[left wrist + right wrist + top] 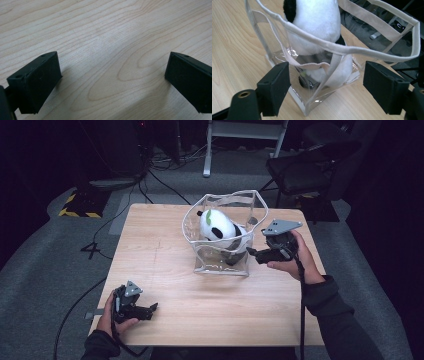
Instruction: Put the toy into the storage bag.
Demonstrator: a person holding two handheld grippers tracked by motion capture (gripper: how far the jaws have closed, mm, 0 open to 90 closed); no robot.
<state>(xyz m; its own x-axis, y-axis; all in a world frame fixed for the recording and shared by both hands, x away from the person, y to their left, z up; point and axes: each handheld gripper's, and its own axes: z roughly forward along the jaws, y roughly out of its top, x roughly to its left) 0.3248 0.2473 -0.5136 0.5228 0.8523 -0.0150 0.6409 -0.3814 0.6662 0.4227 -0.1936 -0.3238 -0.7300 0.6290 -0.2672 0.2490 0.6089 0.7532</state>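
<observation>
Lining the right gripper [325,85], jaws apart and gripping nothing, up on the bag [312,100] corner calls for closing on the seam, not the panda [317,27]. Sits between the fingers [275,87], apart from both pads. Left gripper [112,82] open over bare table [105,30].

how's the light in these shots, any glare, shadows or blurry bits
High view: dim and grainy, the room around the light wooden table nearly black. Left gripper view: even light, soft shadows beside the black jaws, wood grain sharp. Right gripper view: bright, with glints on the clear plastic bag with white trim around the black-and-white panda plush; the near jaws look slightly soft.
</observation>
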